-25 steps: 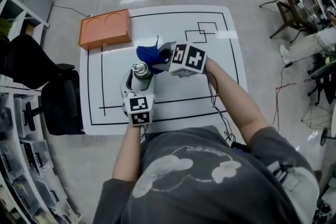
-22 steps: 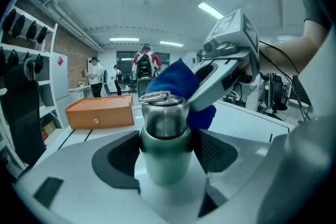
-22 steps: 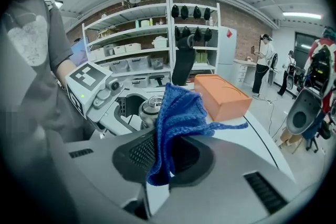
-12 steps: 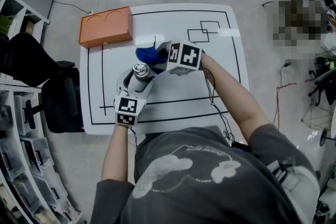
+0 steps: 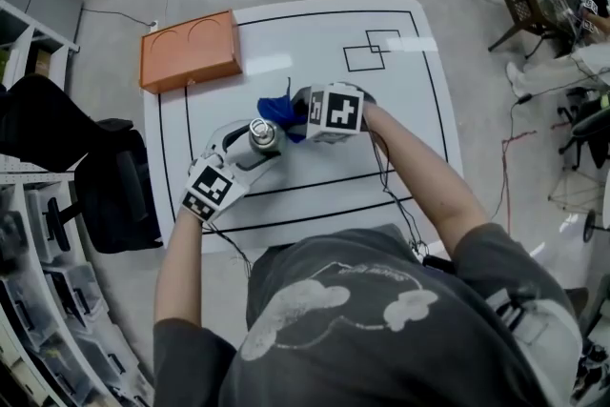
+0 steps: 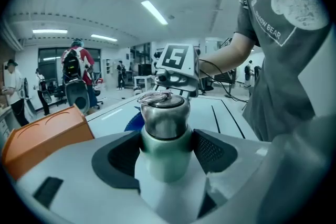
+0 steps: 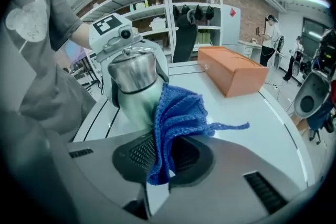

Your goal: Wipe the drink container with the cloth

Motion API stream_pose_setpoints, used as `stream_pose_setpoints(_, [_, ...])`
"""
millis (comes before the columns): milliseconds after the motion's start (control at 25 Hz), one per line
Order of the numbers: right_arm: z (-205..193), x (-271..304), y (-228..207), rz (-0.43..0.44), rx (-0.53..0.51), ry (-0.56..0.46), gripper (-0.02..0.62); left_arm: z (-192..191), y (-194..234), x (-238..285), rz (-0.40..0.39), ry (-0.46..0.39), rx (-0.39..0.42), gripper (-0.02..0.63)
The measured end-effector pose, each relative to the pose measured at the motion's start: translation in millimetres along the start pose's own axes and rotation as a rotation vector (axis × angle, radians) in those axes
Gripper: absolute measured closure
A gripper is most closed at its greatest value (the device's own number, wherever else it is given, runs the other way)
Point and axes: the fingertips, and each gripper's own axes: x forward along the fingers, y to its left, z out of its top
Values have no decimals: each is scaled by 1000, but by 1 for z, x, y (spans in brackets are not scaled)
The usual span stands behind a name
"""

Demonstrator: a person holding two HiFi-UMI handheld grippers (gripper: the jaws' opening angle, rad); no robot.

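Left gripper [image 5: 250, 151] farther left than before, forearm aslant, tight on drink container [image 5: 264, 133]; right gripper [image 5: 297, 115] tight on cloth [image 5: 275, 110].

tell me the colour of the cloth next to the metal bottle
Blue: the cloth has a knitted texture. It shows best in the right gripper view.

Two grippers: one left gripper [image 6: 167, 150], one right gripper [image 7: 162, 156]. Two marker cubes, one atop each gripper. One drink container [image 5: 264, 132], between the left gripper's jaws. One blue cloth [image 5: 277, 108], pinched in the right gripper and touching the container. One orange box [image 5: 190, 51], well beyond the left gripper. One tabletop [image 5: 315, 43] under both grippers. One black chair [image 5: 114, 195], off to the left gripper's outer side.
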Motion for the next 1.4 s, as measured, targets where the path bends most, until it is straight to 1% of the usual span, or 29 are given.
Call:
stream_pose_setpoints(160, [-3,7,-2,-16,16,23,552,1,2,-1,-97,10,24,290])
stream_pose_setpoints(320, [-3,9,-1,-31,39,24,552,0,1,-4,-146,8,57,290])
stream_pose_setpoints(480, [-3,10,-1,-55,63,14,552,-2,-1,-5,-151,10,85,290])
stream_pose_setpoints(640, [-3,9,-1,-108,84,-8,552,-3,-2,-4,-114,10,73,290])
stream_pose_setpoints(760, [-3,-1,1,-138,110,-54,552,1,-2,-3,-42,1,32,288])
stream_pose_setpoints(880, [-4,-13,5,-148,121,-96,552,3,0,-3,53,1,-25,288])
stream_pose_setpoints(1080, [-4,-32,13,-155,72,-120,552,1,-2,-12,215,-31,-144,288])
stream_pose_setpoints(1160, [-5,-38,13,-157,48,-125,552,0,-4,-17,302,-58,-220,288])
stream_pose_setpoints(1200, [-4,-41,13,-159,36,-129,552,-1,-3,-20,359,-77,-273,288])
stream_pose_setpoints(1320, [0,-54,7,-163,-6,-142,552,-7,0,-24,544,-108,-465,285])
stream_pose_setpoints(1400, [4,-60,3,-162,-40,-138,552,-9,0,-20,634,-113,-551,256])
